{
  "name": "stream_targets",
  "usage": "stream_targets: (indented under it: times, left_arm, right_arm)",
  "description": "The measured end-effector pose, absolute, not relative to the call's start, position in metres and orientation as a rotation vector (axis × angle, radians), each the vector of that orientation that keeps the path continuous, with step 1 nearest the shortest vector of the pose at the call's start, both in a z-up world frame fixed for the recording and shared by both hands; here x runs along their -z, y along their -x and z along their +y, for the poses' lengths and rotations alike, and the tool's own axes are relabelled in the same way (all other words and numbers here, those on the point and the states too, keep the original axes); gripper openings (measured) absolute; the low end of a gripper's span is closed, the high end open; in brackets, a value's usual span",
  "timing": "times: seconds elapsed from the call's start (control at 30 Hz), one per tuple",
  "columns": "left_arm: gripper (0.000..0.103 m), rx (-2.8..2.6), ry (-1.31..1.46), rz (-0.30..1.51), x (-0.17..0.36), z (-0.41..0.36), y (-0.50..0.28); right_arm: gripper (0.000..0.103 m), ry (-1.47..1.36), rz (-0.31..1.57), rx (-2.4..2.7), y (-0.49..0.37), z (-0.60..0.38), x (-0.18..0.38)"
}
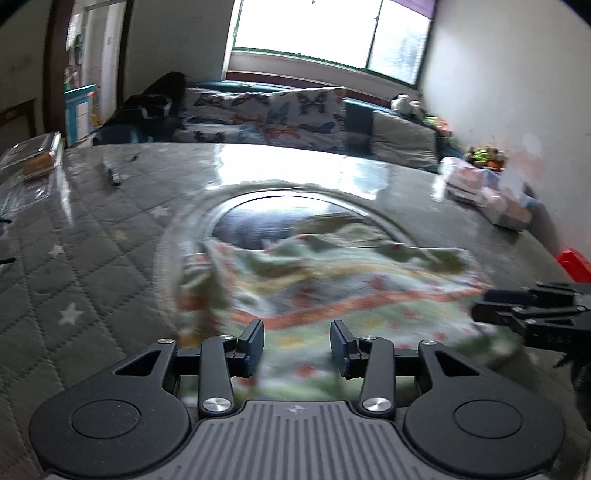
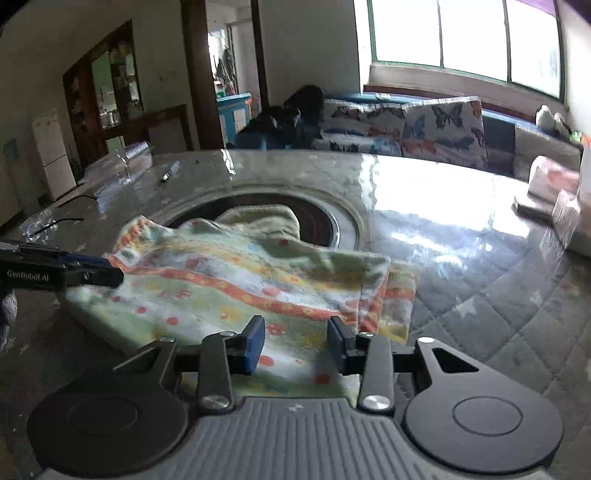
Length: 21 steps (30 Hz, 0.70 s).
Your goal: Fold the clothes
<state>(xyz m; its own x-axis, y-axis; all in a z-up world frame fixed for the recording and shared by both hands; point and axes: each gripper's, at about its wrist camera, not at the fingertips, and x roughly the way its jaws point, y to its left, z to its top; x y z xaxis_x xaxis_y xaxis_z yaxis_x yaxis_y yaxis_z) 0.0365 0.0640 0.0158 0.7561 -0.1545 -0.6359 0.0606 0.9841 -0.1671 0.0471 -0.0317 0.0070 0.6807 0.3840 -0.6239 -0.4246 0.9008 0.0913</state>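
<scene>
Field notes. Desk carries a grey quilted cover with white stars under a glossy clear sheet; a round dark recess is set in its middle.

The garment, pale green cloth with orange stripes and red dots, lies crumpled on the desk, its far part draped over the rim of the recess. One edge looks doubled over on the right in the right wrist view, layers stacked there.

My left tongs stand partly open above the cloth's near edge. Cloth shows in the gap between the blue pads, but I cannot tell whether they pinch any of it.

My right tongs are also partly open, over the near hem. Same doubt: fabric is seen between the fingers, contact unclear.

In the right wrist view, the left tongs' tips sit at the cloth's left corner.

Beyond: small dark item on the desk, clear plastic packaging at its far left, butterfly-print cushions on a sofa, bright window. Frames are motion-blurred.
</scene>
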Motion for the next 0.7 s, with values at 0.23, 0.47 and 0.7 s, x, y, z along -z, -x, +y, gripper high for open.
stream_targets:
  times: [0.23, 0.47, 0.7]
  left_arm:
    - [0.042, 0.044, 0.164, 0.699, -0.017, 0.086, -0.055]
    - [0.043, 0.078, 0.155, 0.680, -0.021, 0.085, -0.077]
    - [0.047, 0.058, 0.164, 0.712, -0.008, 0.098, -0.096]
  right_arm:
    - [0.039, 0.069, 0.690, -0.444, -0.057, -0.033, -0.011]
    - [0.040, 0.089, 0.687, -0.446, -0.088, -0.022, -0.011]
    - [0.045, 0.053, 0.703, -0.404, -0.113, -0.030, -0.005]
